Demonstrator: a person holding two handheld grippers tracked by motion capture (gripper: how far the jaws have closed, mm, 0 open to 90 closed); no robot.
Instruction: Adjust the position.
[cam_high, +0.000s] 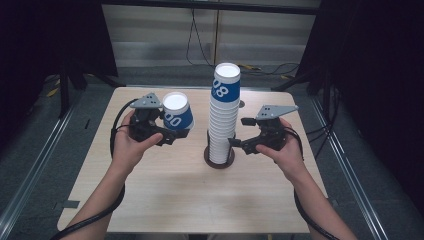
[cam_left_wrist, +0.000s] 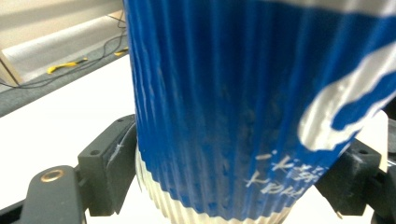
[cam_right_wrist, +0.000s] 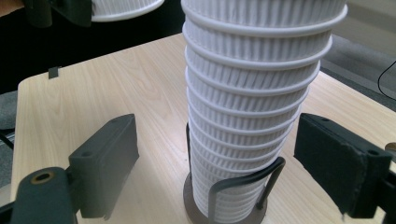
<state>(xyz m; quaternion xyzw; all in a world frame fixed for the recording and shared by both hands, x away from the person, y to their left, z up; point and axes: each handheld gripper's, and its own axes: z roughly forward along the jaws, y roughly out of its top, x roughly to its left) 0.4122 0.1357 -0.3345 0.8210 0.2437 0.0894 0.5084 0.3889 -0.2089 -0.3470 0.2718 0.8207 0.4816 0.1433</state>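
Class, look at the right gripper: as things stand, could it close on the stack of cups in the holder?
Probably yes. The right gripper is open, its jaws standing either side of the lower stack of cups with nothing between them. Only the wire holder near the base might catch a low grip.

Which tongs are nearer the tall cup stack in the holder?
Right. The right tongs sit open beside the stack's lower part, jaws on either side of it but apart. The left tongs are farther left, holding a single blue cup.
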